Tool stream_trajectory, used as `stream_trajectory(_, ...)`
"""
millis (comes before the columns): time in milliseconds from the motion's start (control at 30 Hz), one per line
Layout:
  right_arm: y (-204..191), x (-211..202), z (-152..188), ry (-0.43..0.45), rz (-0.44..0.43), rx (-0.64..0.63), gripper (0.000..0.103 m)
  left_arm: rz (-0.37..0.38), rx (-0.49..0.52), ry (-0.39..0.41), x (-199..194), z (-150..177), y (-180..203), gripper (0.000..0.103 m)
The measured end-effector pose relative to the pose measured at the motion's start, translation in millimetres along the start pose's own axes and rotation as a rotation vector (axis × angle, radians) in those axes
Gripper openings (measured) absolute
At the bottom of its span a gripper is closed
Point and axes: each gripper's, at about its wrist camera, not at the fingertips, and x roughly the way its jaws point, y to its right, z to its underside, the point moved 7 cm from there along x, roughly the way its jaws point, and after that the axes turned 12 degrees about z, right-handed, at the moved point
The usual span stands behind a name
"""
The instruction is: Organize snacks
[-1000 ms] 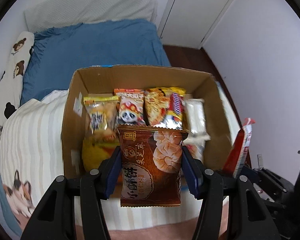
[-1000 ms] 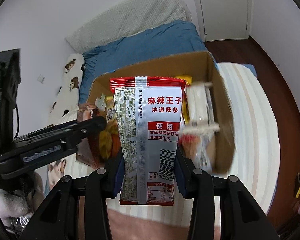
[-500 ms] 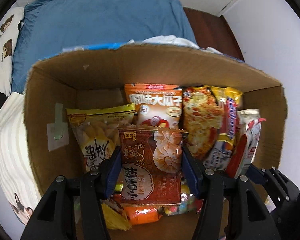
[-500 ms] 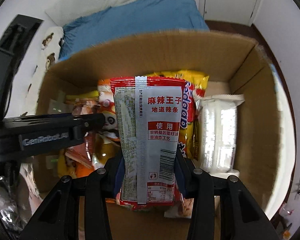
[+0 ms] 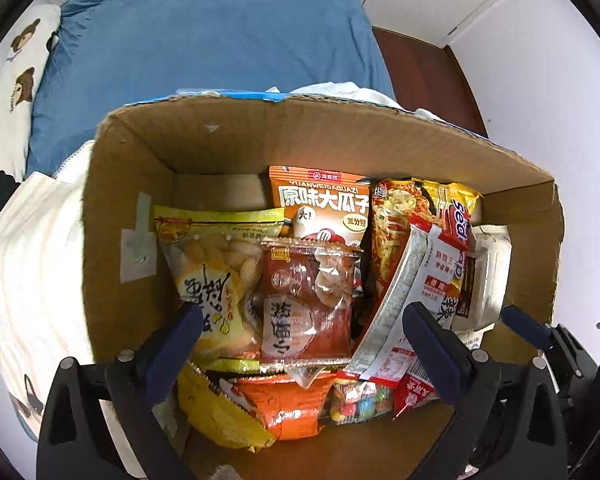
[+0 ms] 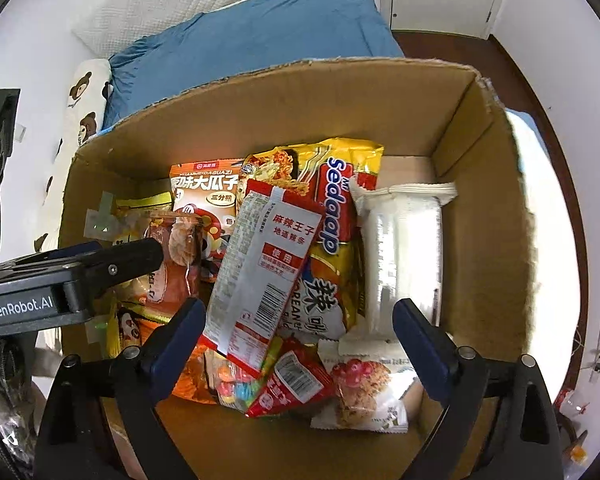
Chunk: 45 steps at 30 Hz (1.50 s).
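Note:
A cardboard box point(image 5: 236, 136) point(image 6: 480, 152) on the bed holds several snack packets. My left gripper point(image 5: 300, 332) is open over the box; the brown pastry packet point(image 5: 308, 300) lies loose between its fingers, leaning on the other snacks. My right gripper point(image 6: 300, 320) is open too; the red-and-silver spicy strip packet point(image 6: 260, 276) point(image 5: 404, 300) rests tilted on the pile between its fingers. The left gripper's arm point(image 6: 60, 276) shows at the left of the right wrist view.
In the box are a yellow chip bag point(image 5: 212, 272), an orange seed packet point(image 5: 324, 204), a Sedaap noodle pack point(image 6: 340, 208), a white wrapped pack point(image 6: 404, 256) and a small cookie packet point(image 6: 364, 392). A blue duvet point(image 5: 204, 40) lies behind; a striped blanket point(image 5: 32, 264) is left.
Both grippers moved down into the box and opened, letting go of the brown pastry packet and the spicy strip packet, which now lie on the pile.

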Motion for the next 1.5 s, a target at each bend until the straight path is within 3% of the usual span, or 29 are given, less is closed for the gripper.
stream_trajectory(433, 21.1, -64.1, 38.1, 0.162, 0.042, 0.013, 0.098, -0.069, 0.062, 0.203, -56.3, 59.0, 13.4, 0.102)
stream_trajectory(833, 25.3, -147.9, 110.2, 0.352, 0.045, 0.013, 0.101, -0.147, 0.168, 0.433, -126.0, 133.9, 48.9, 0.103)
stream_trajectory(1067, 32.4, -199.6, 158.1, 0.469, 0.052, 0.036, 0.103, -0.135, 0.204, 0.565, -167.1, 180.9, 67.4, 0.103)
stream_trajectory(1500, 38.5, -286.1, 249.3, 0.621, 0.021, 0.029, 0.103, -0.140, 0.258, 0.679, -214.3, 274.8, 92.6, 0.103)
